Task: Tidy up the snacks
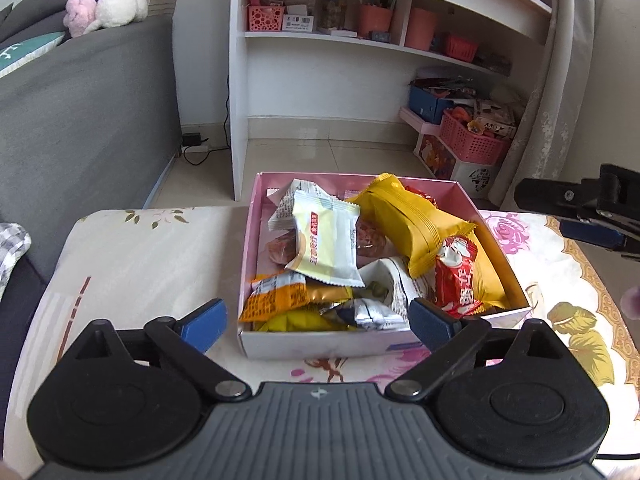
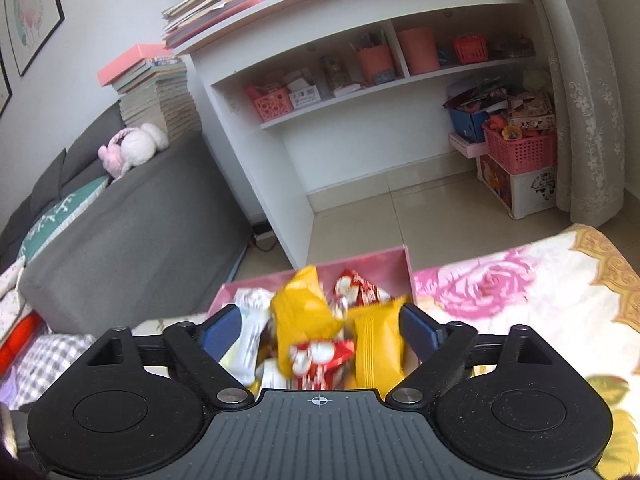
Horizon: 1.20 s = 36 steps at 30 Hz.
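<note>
Snack packets point(image 1: 324, 248) heaped loosely fill pink box point(image 1: 256, 216).

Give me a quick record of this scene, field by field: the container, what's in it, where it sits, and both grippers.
container: pink box, open top
contents: mixed snack packets, including a yellow packet, a white packet, a red packet
surface: floral cloth
loose snacks on the cloth: none visible
left gripper: open, nothing between its fingers, at the box's near wall
right gripper: open, above the packets, gripping nothing
background: white shelf unit, grey sofa
</note>
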Available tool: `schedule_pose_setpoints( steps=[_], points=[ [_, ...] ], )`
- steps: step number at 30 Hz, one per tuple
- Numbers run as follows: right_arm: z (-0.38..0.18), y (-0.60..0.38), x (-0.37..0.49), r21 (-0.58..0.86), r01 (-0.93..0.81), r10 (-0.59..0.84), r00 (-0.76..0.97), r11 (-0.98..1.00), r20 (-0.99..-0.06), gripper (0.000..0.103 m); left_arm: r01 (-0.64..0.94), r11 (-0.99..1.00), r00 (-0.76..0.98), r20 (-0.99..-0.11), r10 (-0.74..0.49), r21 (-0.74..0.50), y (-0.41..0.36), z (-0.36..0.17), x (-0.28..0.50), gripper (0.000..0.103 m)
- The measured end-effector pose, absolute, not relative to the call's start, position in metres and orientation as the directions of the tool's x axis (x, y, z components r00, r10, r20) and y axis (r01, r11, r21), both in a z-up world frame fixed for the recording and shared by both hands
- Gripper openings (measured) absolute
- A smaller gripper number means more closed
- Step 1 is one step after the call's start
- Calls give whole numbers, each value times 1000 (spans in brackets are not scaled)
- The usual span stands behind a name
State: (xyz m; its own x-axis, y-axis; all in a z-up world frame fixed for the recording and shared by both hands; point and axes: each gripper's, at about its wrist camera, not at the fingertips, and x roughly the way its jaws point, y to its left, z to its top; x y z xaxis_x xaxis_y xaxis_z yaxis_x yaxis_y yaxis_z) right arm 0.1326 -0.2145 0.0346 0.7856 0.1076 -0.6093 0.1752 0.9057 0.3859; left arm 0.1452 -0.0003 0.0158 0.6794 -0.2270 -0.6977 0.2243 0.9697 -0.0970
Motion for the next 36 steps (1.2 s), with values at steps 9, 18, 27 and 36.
schedule_pose_setpoints(
  steps=[9,18,27,36],
  points=[
    [50,-172,64,257,232,28,689,938,-724,100,142,987,665,-733,-147,-70,20,31,86,103],
    [34,-144,18,210,247,3,641,946,-767,102,79,997,631,-775,-34,20,30,19,51,103],
    [34,-149,18,129,251,-72,661,960,-747,102,67,997,636,-771,-24,24,30,13,52,103],
    [23,-152,28,119,234,-60,638,965,-767,102,44,999,607,-795,-3,30,30,3,58,103]
  ],
)
